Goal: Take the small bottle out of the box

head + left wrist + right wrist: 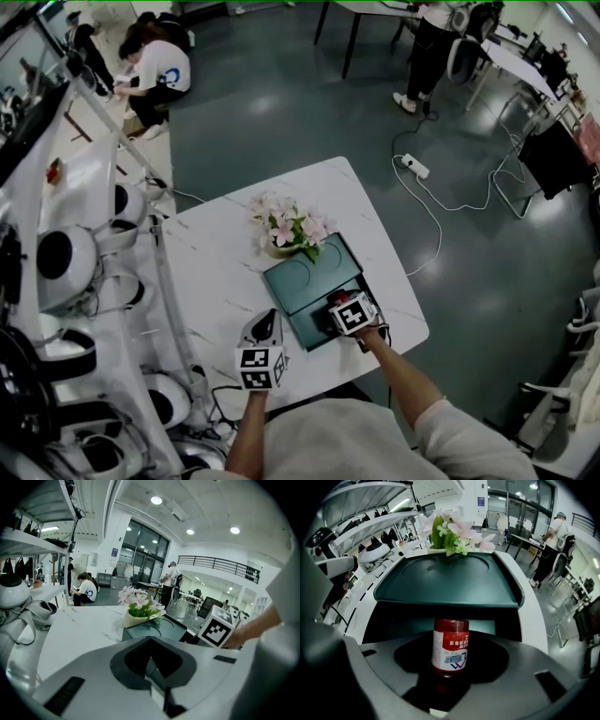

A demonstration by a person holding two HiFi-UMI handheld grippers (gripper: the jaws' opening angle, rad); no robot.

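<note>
A small red bottle (450, 646) with a red and white label sits between the jaws of my right gripper (450, 657), which is shut on it over the open dark green box (445, 581). In the head view the right gripper (345, 317) points steeply down into the box (305, 281), near its front right corner, and its marker cube hides the bottle. My left gripper (263, 330) rests low over the white table (211, 272), left of the box, shut with nothing in it. From the left gripper (152, 657) view I see the box (149, 630) and the right gripper's marker cube (216, 626).
A pot of pink flowers (289, 227) stands right behind the box. White robot parts on racks (66, 262) crowd the table's left side. The table's front and right edges lie close to the box. A power strip and cable (415, 167) lie on the floor; people (155, 70) are farther off.
</note>
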